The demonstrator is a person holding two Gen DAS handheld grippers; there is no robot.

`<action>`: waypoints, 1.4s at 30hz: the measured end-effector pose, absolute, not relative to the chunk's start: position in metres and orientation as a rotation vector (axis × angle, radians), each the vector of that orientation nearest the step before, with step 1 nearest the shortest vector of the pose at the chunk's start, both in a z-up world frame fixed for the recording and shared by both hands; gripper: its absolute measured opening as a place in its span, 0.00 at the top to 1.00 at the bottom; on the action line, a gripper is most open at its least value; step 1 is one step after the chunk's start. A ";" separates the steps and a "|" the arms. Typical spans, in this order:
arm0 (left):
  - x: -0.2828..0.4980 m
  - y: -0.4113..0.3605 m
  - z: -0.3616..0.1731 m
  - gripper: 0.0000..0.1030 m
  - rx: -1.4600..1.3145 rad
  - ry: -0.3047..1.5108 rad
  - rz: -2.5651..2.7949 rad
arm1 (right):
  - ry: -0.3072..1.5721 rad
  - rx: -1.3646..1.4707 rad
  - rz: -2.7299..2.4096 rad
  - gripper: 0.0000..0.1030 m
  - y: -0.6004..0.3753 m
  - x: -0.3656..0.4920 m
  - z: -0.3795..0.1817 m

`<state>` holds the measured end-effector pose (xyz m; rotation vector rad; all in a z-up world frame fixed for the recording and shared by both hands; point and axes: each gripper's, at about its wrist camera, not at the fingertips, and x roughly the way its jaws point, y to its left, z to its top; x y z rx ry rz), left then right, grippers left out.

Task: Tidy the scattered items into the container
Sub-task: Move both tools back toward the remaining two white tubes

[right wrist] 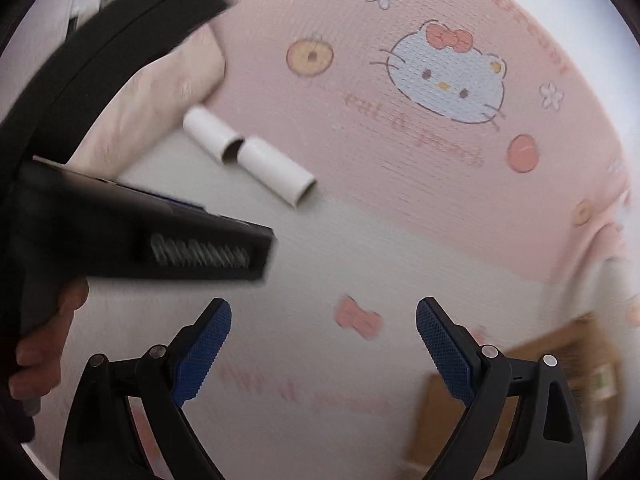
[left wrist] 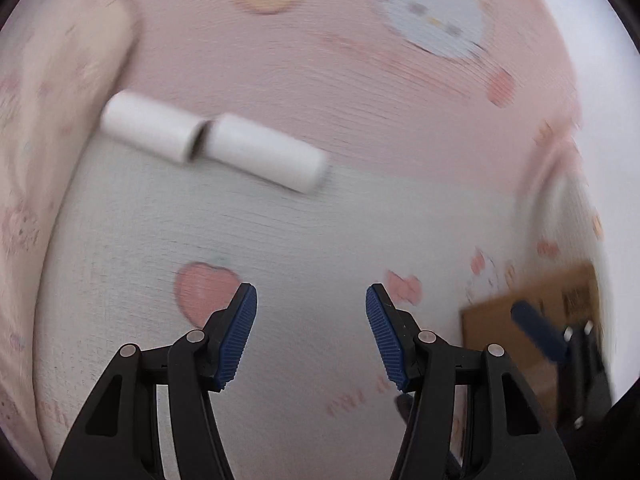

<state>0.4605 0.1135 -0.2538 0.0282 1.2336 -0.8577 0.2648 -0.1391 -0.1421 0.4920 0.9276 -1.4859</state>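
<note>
Now I hold both claws over a bed sheet (right wrist: 400, 184), pink in the far part and white in the near part, with a cat face (right wrist: 448, 76), hearts and bows printed on it.

My left claw (left wrist: 311, 336) is open, with nothing between its blue pads (left wrist: 236, 340). It points down at the white part of the sheet, near a pink heart (left wrist: 204, 292). My right claw (right wrist: 323, 348) is wide open too, and its jaws are empty; a pink bow (right wrist: 358, 318) shows on the sheet between them.

Two white tubes (left wrist: 212, 146) lie on the sheet, end to end and almost touching, with a small gap at the joint. They rest on the border between the pink and the white part, well ahead of both claws. Neither claw touches them. In the right wrist view their ends (right wrist: 308, 188) look hollow. A pink pillow (right wrist: 168, 92) lies just beside their far end.

A brown box (left wrist: 532, 320) stands at the right, blurred in both views. In the left wrist view my right claw shows in front of it. In the right wrist view the body of my left claw fills the left side, and my hand (right wrist: 44, 344) grips its handle.
</note>
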 end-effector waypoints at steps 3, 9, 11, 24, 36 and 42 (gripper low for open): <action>0.483 0.127 -0.267 0.43 -0.061 1.246 -0.781 | 0.844 0.496 -1.508 0.09 -0.146 0.264 -0.159; 0.516 0.138 -0.288 0.54 -0.156 1.284 -0.694 | 0.747 0.527 -1.487 0.09 -0.168 0.261 -0.183; 0.524 0.137 -0.291 0.54 -0.170 1.287 -0.693 | 0.710 0.544 -1.461 0.09 -0.178 0.261 -0.188; 0.564 0.128 -0.286 0.54 -0.281 1.241 -0.678 | 0.576 0.577 -1.415 0.09 -0.242 0.258 -0.196; 0.604 0.107 -0.269 0.53 -0.347 1.223 -0.610 | 0.495 0.660 -1.303 0.09 -0.296 0.247 -0.192; 0.606 0.097 -0.269 0.52 -0.275 1.255 -0.566 | 0.688 0.563 -1.180 0.11 -0.318 0.273 -0.202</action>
